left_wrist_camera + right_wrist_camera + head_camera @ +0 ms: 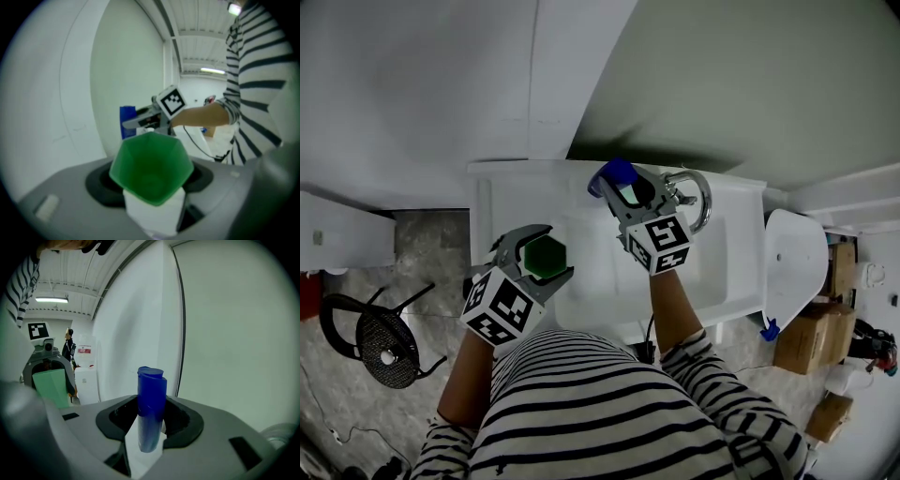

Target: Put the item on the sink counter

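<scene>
Two hand-held grippers [540, 257] [621, 187], each around one thing: green cup [151, 171], blue bottle [151, 408].

open sink counter [514, 192] at left, faucet [699, 199] beside right claw [622, 190]

The white sink counter [502, 187] stands tight against the pale wall. Its basin [595, 281] is sunk into the top, and a chrome faucet [704, 199] rises toward the back right. Around it runs a grey mottled floor [427, 248]. A black wire chair [380, 342] sits on the floor to the left, a rounded white fixture [794, 262] stands just beside the counter's right end, and cardboard boxes [806, 342] are stacked further right.
</scene>
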